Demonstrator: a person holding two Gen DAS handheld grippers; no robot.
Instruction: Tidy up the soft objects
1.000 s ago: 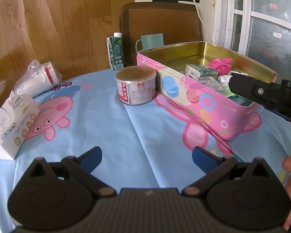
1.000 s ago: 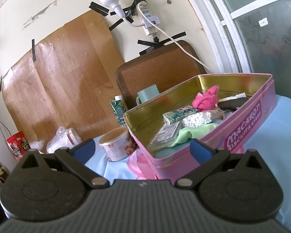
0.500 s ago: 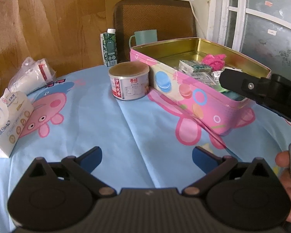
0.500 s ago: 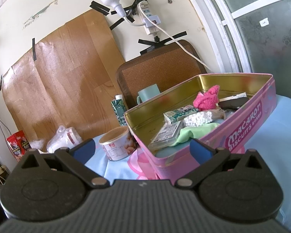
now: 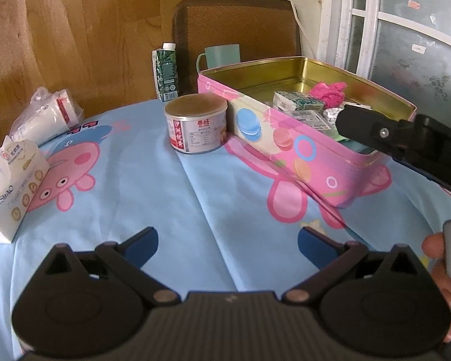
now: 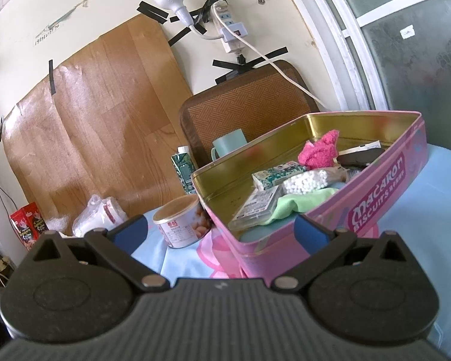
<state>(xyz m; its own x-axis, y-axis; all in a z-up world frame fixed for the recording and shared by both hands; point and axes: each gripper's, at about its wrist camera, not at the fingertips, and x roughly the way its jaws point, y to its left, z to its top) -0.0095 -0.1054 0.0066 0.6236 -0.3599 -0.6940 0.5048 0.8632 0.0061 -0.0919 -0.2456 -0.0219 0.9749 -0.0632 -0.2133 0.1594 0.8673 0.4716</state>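
An open pink macaron tin [image 5: 312, 153] [image 6: 385, 204] stands on the blue cartoon tablecloth [image 5: 153, 186]. Inside lie a fluffy pink cloth [image 6: 317, 150] [image 5: 329, 90], a green cloth [image 6: 297, 201], a bag of white cotton balls [image 6: 305, 182] and small packets [image 6: 278, 174]. My left gripper [image 5: 228, 242] is open and empty over bare tablecloth, short of the tin. My right gripper [image 6: 221, 231] is open and empty just before the tin's near corner; its black body [image 5: 406, 141] crosses the tin's right end in the left wrist view.
A round can [image 5: 195, 128] sits left of the tin, with a green drink carton [image 5: 165, 72] and a teal mug [image 5: 222, 55] behind. A tissue pack [image 5: 12, 183] and a bagged stack of cups [image 5: 45, 118] lie at the left. A brown chair back [image 5: 237, 33] stands beyond the table.
The left wrist view has swung a little, so the tin and can sit further left in it. The right gripper has hardly moved. Both grippers stay open.
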